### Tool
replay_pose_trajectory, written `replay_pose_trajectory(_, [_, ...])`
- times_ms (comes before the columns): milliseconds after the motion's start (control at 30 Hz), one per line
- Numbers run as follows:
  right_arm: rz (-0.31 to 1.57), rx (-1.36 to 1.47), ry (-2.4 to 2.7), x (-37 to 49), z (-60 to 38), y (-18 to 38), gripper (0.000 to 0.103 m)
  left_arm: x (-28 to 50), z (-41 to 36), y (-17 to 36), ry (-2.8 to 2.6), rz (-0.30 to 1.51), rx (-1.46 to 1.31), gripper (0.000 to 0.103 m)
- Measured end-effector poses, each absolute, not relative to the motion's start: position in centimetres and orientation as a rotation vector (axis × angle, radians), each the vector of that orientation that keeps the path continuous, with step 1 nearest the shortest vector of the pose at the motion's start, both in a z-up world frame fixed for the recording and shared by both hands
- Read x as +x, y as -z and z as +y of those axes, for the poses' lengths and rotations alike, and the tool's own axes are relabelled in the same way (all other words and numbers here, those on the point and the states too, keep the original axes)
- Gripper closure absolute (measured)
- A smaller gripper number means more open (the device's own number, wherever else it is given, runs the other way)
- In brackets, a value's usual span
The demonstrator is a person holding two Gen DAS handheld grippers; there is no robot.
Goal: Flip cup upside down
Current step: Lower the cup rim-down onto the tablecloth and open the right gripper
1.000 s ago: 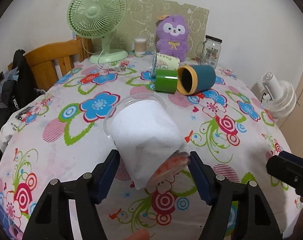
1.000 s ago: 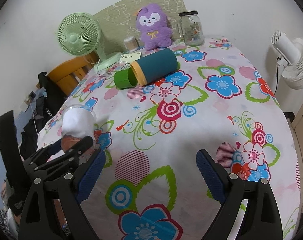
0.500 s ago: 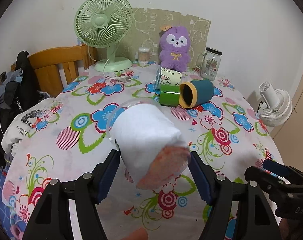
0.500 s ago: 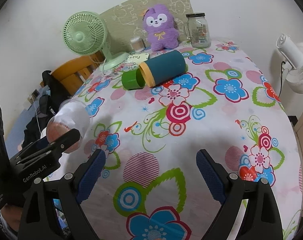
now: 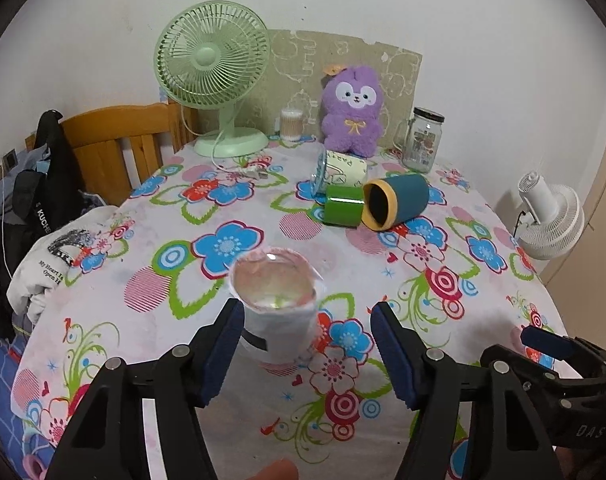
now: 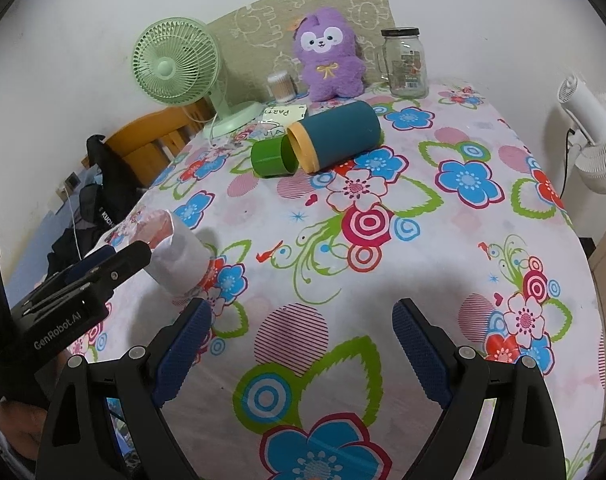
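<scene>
A clear plastic cup with a white lining stands upside down on the flowered tablecloth, its pinkish base facing up. My left gripper is open around it; the left pad is at the cup's wall and the right pad stands apart from it. The cup also shows in the right wrist view, tilted in that fisheye picture, beside the left gripper's body. My right gripper is open and empty above the tablecloth near the front edge.
A green cup, a teal cup with a yellow rim and a glass cup lie on their sides at the table's middle back. A green fan, a purple plush toy and a glass jar stand behind. A wooden chair is at the left.
The left gripper turned the cup over from lying tilted with its mouth away to standing mouth down on the cloth. Its jaws opened and let go. The right gripper stayed open.
</scene>
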State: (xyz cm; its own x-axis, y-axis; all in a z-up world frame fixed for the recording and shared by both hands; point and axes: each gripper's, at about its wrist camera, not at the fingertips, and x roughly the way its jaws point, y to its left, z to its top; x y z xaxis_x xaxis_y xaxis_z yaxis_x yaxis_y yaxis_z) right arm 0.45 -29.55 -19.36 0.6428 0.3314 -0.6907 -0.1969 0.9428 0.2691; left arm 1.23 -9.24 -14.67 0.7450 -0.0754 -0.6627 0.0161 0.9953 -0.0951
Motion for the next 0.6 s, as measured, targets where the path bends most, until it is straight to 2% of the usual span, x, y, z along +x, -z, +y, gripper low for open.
replay_pose_trajectory(600, [0.807,0.135,-0.310,1.0,-28.1,18.4,0.009,1.1,-8.6,14.0,0.055,0.718,-0.098,0.035])
